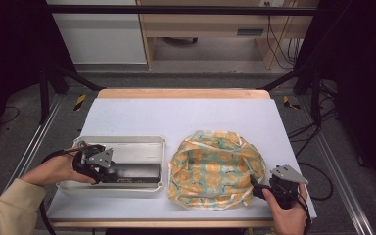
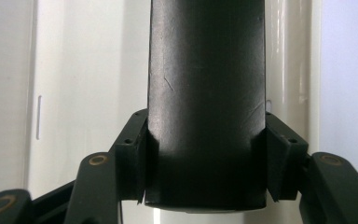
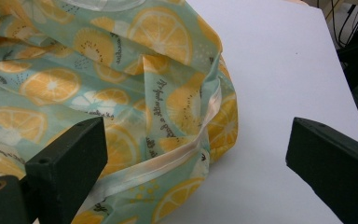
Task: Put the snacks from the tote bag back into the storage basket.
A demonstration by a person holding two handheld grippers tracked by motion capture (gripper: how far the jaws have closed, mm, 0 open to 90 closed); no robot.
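A long black box (image 1: 133, 172) lies in the white tray (image 1: 127, 141) at the front left of the table. My left gripper (image 1: 108, 172) is shut on its near end. In the left gripper view both pads press the sides of the black box (image 2: 207, 84), with my left gripper (image 2: 207, 154) over the pale tray floor (image 2: 93, 84). A crumpled cloth bag (image 1: 215, 169) printed with orange slices sits right of the tray. My right gripper (image 1: 257, 188) stands open at its front right corner. In the right gripper view the bag's cream-trimmed edge (image 3: 98, 79) lies between my right gripper's (image 3: 196, 140) wide-apart jaws, untouched.
The table's white top (image 1: 186, 115) stretches behind the tray and bag and shows to the right of the bag (image 3: 279, 70). A wooden strip (image 1: 181, 93) marks the far edge. Black frame posts and cables stand around the table on the floor.
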